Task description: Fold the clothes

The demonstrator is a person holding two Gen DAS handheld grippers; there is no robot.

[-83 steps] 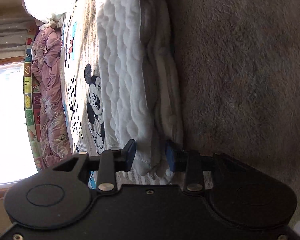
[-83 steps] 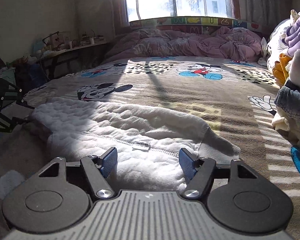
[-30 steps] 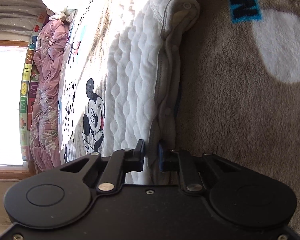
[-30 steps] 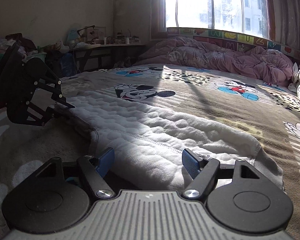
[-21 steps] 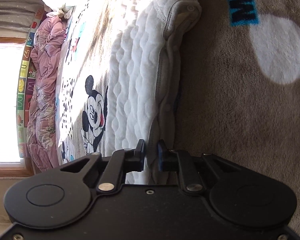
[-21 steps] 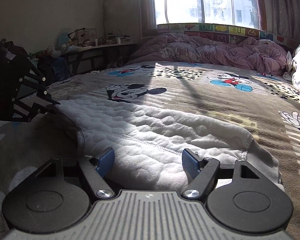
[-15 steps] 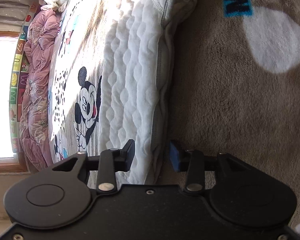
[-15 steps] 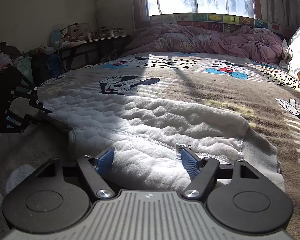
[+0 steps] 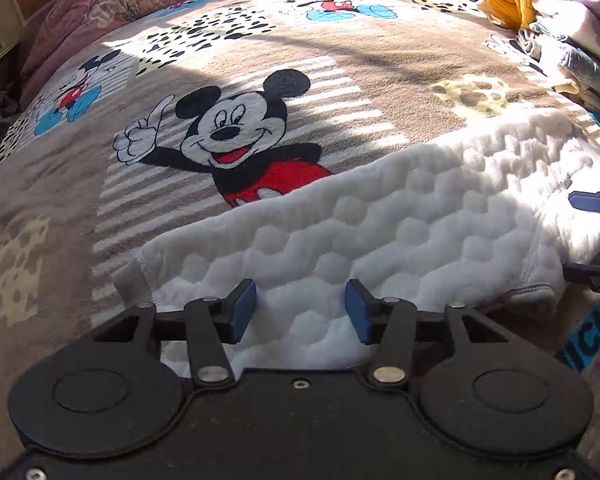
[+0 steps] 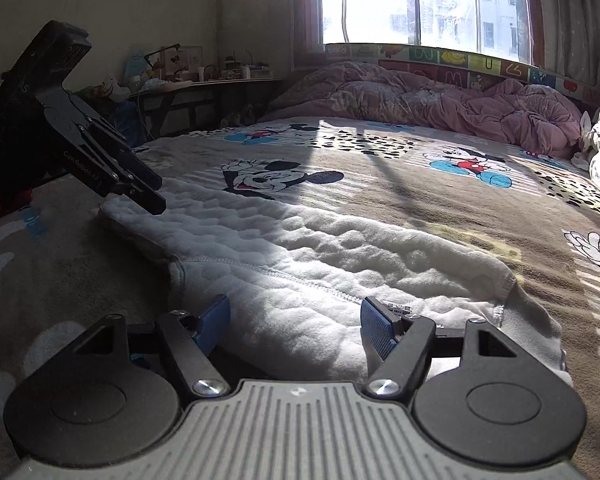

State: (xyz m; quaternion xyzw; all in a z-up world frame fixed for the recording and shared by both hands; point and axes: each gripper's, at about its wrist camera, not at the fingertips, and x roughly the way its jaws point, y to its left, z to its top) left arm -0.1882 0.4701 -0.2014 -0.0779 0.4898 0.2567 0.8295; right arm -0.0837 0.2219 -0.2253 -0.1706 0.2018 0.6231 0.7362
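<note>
The white garment (image 9: pixel 380 224), a thick fleece with a raised honeycomb quilt texture and stitched grey hems, lay folded flat on the bed's plush brown cartoon-print blanket (image 9: pixel 100 184). The left gripper (image 9: pixel 300 310) hovered over the garment's near edge, jaws wide apart, holding nothing. The right gripper (image 10: pixel 294 328) sat at the opposite end, jaws equally wide, straddling the fleece without clamping it.
</note>
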